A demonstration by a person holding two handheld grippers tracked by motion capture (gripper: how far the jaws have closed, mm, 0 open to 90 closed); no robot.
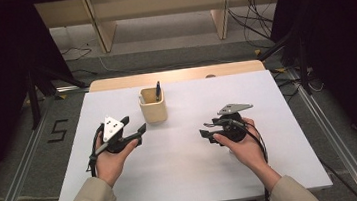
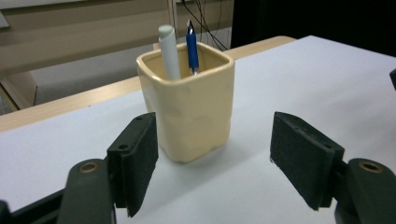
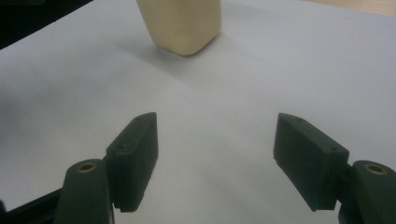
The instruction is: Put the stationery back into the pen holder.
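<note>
A cream square cup [image 1: 153,110] stands on the white table top [image 1: 189,174], toward the back and left of centre. It holds a white marker [image 2: 169,51] and a blue pen [image 2: 192,46], both upright. My left gripper [image 1: 136,123] sits just left of the cup and points at it, open, with nothing between its jaws. In the left gripper view the cup [image 2: 191,112] stands a short way beyond the left gripper [image 2: 215,158]. My right gripper [image 1: 203,129] rests at the right, aimed leftward, open and empty. The right gripper view has the cup's base [image 3: 182,23] far ahead of the right gripper [image 3: 215,158].
A wooden table edge [image 1: 174,76] shows behind the white sheet. Beyond it stands a low wooden shelf [image 1: 156,7] with cables [image 1: 253,17] on the floor. Dark stands [image 1: 33,80] flank the table on both sides.
</note>
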